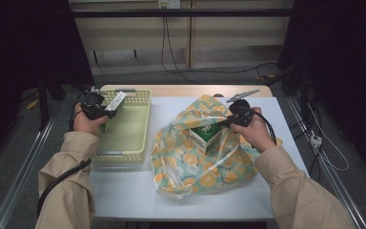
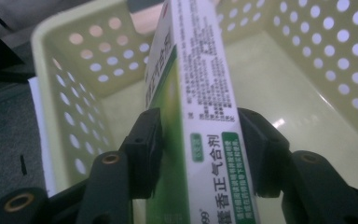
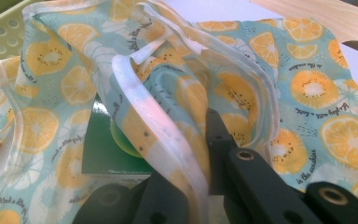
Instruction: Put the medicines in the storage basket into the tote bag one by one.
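Left tool (image 2: pixel 198 154) clamped on medicine box (image 2: pixel 200 93), long axis pointing away over basket (image 2: pixel 65 116).

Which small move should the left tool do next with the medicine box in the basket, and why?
Probably lift it straight up. The left tool has its jaws on both sides of the medicine box, which is inside the yellow perforated basket. The right tool holds the lemon-print bag by its rim, with a green box already inside, so this box likely follows it.

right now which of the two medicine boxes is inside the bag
The green-and-white box showing through the orange-print bag at table centre. The other box is clamped between the left gripper's fingers over the yellow basket.
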The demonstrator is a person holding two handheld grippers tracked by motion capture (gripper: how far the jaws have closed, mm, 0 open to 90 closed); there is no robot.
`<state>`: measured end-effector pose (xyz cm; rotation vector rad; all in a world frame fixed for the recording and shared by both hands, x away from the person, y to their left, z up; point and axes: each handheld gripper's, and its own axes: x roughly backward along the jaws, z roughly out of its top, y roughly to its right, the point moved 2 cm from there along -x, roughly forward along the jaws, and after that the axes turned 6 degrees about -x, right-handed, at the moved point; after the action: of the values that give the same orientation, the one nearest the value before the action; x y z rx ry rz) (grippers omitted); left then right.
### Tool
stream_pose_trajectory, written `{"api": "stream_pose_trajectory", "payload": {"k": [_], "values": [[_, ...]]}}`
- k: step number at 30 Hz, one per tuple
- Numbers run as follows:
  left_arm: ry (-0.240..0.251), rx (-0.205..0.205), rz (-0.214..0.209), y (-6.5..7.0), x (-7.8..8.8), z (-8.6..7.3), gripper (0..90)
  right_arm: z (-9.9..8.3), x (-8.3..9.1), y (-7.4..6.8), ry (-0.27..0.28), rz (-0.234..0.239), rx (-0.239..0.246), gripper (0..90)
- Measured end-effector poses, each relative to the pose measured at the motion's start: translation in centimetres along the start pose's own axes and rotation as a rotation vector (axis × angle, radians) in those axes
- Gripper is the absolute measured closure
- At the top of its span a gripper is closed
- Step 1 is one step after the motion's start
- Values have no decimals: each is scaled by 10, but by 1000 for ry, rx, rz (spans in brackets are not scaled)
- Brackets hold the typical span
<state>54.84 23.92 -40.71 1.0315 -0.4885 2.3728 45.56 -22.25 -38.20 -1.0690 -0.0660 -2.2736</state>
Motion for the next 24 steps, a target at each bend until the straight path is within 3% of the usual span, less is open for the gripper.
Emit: {"api": "stream_pose_trajectory", "payload": {"k": [2, 4, 6, 8, 9, 17, 21, 24], "values": [[-7, -6, 33, 3, 1, 1, 529, -1, 0, 0, 0, -2, -1, 892], [-11, -37, 83, 3, 5, 3, 588, -1, 1, 1, 2, -1, 2, 892], [1, 28, 30, 3, 9, 4, 631, -1, 1, 1, 4, -1, 2, 892], [-9, 22, 29, 4, 13, 5, 632, -2, 2, 1, 5, -3, -1, 892], [0, 39, 21, 5, 15, 6, 633, -2, 2, 2, 4, -3, -2, 892], [63, 96, -83, 13, 38, 16, 635, -4, 1, 4, 4, -4, -8, 892], [77, 74, -139, 23, 51, 23, 635, -4, 0, 5, 6, -4, -15, 892], [107, 35, -173, 33, 63, 31, 635, -4, 0, 5, 5, -4, -17, 893]]}}
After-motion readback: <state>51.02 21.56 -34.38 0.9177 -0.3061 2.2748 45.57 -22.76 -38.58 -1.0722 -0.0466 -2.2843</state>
